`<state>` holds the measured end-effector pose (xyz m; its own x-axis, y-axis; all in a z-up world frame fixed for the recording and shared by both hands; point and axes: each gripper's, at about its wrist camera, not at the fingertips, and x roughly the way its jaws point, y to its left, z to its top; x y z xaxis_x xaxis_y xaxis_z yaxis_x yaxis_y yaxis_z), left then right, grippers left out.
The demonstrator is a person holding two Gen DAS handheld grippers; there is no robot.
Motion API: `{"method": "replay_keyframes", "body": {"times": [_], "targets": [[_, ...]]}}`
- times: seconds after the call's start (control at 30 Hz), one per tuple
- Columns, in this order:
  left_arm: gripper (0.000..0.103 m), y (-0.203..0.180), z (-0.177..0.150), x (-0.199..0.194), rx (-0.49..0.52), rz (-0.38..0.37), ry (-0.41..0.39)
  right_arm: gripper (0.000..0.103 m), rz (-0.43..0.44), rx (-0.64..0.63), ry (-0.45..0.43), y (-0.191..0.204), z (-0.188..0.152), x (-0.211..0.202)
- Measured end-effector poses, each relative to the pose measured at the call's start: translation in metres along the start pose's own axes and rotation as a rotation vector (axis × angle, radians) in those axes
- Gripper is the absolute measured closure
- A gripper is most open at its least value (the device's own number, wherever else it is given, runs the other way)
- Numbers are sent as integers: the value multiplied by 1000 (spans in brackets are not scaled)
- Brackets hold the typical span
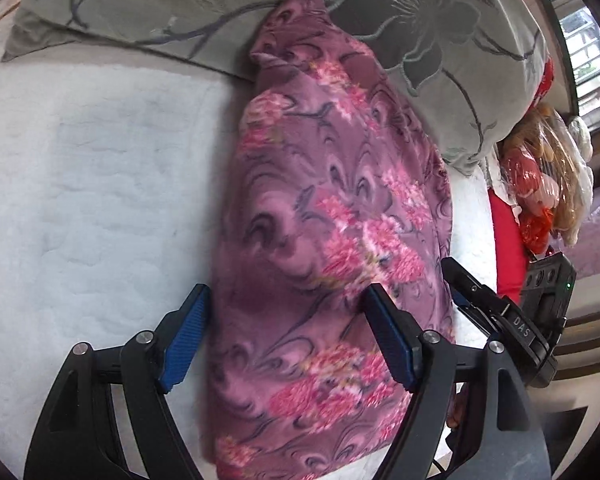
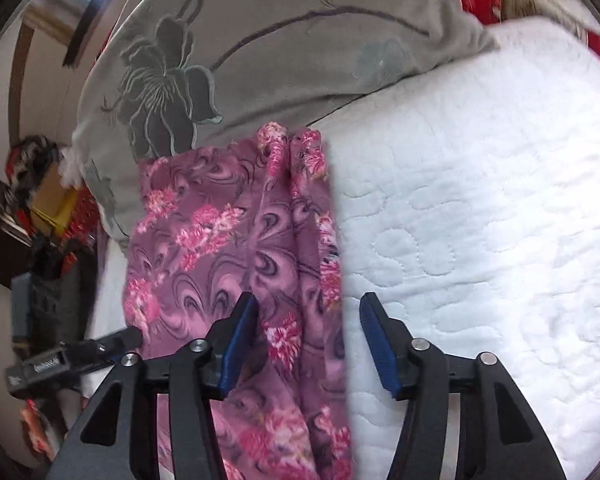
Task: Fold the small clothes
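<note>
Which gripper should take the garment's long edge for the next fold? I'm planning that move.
Probably the right gripper: its open jaws straddle the garment edge. The left gripper is open over the middle.

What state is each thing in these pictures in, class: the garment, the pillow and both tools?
Purple floral fleece garment: folded into a long strip, flat on the white quilted bedcover.
Grey flower-embroidered pillow: lying under the garment's far end.
Left tool: open, straddling the garment's edge.
Right tool: open, straddling the opposite edge.

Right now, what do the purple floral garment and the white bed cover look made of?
Purple floral garment: soft, matte fleece-like knit, going by its fuzzy nap; exact fibre unclear.
White bed cover: padded quilted fabric, probably cotton or polyester, with stitched curving lines and puffed cells.
</note>
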<state>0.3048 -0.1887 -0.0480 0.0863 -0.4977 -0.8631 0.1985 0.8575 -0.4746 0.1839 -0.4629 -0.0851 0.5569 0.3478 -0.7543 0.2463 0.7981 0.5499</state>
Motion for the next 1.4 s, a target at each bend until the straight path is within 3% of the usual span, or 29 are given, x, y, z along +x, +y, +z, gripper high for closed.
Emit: {"method": "replay_keyframes", "body": {"times": [0.2, 0.23, 0.33, 0.47, 0.7, 1.03, 1.23, 1.4], "targets": [[25, -9, 5, 1, 19, 19, -16, 41, 127, 33, 13, -3, 5, 11], [28, -9, 4, 0, 21, 18, -28, 53, 100, 12, 14, 2, 5, 13], [51, -10, -2, -10, 65, 69, -63, 73, -43, -160, -21, 30, 0, 10], [71, -17, -11, -25, 125, 109, -112, 86, -138, -243, -72, 49, -7, -2], [75, -34, -33, -57, 195, 152, -174, 88, -190, -336, -150, 82, -24, -35], [75, -29, -69, -84, 199, 180, -184, 88, -159, -350, -174, 101, -55, -70], [75, 4, -88, -101, 139, 185, -156, 88, -102, -359, -132, 123, -81, -68], [75, 47, -105, -114, 49, 142, -135, 88, -39, -394, -75, 143, -104, -59]]}}
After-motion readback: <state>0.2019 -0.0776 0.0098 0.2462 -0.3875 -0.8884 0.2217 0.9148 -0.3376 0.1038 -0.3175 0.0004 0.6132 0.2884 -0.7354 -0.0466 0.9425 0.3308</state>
